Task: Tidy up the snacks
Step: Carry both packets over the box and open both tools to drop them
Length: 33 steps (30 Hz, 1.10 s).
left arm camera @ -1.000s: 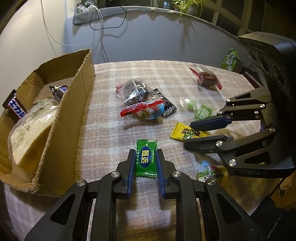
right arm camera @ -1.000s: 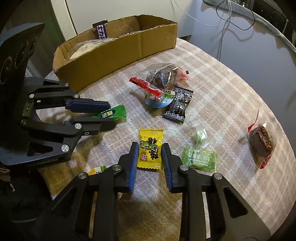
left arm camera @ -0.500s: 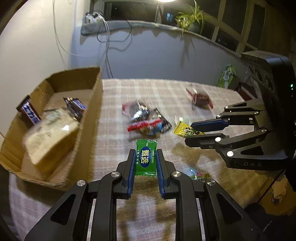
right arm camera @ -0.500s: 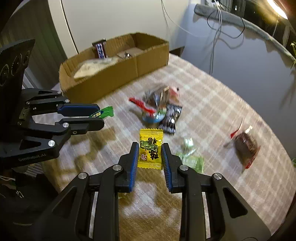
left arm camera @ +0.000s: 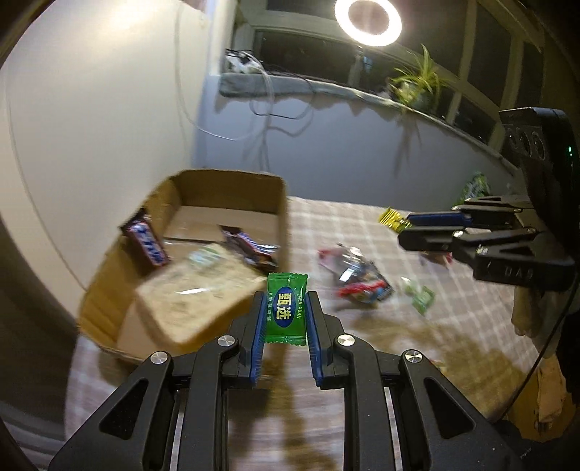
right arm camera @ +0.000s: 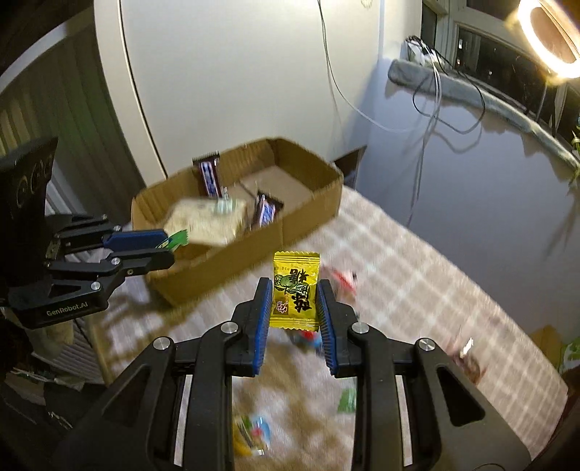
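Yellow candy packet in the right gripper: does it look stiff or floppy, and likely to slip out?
The yellow candy packet stands flat and upright between the right gripper's pads, so it is probably fairly stiff for its size. It looks small and thin, likely very light. Its glossy wrapper may be slippery, and only its side edges are pinched, so it could slide if jolted.

Left wrist view: the camera sits behind the left gripper [left arm camera: 286, 311], looking steeply down and forward along its fingers, close above the tablecloth [left arm camera: 362, 337], toward the cardboard box [left arm camera: 217, 188] at the table's far left edge. Right wrist view: the camera sits behind the right gripper [right arm camera: 295, 293], facing the same box [right arm camera: 308, 203] from the other side. Both views share the box, the checked cloth, the ring light [left arm camera: 368, 16] and each other's gripper.
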Motion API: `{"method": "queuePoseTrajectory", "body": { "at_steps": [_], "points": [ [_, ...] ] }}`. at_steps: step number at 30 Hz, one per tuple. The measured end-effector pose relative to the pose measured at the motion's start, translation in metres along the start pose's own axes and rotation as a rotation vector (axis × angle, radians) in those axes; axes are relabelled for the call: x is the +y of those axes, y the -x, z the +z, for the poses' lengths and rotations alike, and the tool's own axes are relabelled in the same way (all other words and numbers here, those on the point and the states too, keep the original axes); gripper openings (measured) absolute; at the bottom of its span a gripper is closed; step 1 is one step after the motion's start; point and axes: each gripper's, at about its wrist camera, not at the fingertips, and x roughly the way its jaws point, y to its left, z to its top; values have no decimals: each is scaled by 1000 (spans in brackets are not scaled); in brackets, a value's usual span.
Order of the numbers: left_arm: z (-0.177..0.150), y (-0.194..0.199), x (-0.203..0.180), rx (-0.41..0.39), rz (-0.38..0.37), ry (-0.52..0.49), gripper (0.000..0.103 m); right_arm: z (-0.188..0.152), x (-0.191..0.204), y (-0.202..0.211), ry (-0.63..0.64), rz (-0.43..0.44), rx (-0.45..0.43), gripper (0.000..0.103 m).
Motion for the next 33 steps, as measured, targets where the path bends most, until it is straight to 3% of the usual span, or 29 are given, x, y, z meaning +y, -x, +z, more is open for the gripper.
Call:
{"method": "queuePoseTrajectory", "body": {
  "at_steps": [14, 33],
  "points": [
    [3, 3, 61, -19, 96, 90, 19, 66, 17, -58, 32, 22, -10, 26],
    [9, -14, 90, 1, 129, 134, 19, 89, 8, -135, -9, 18, 80, 26]
  ]
}}
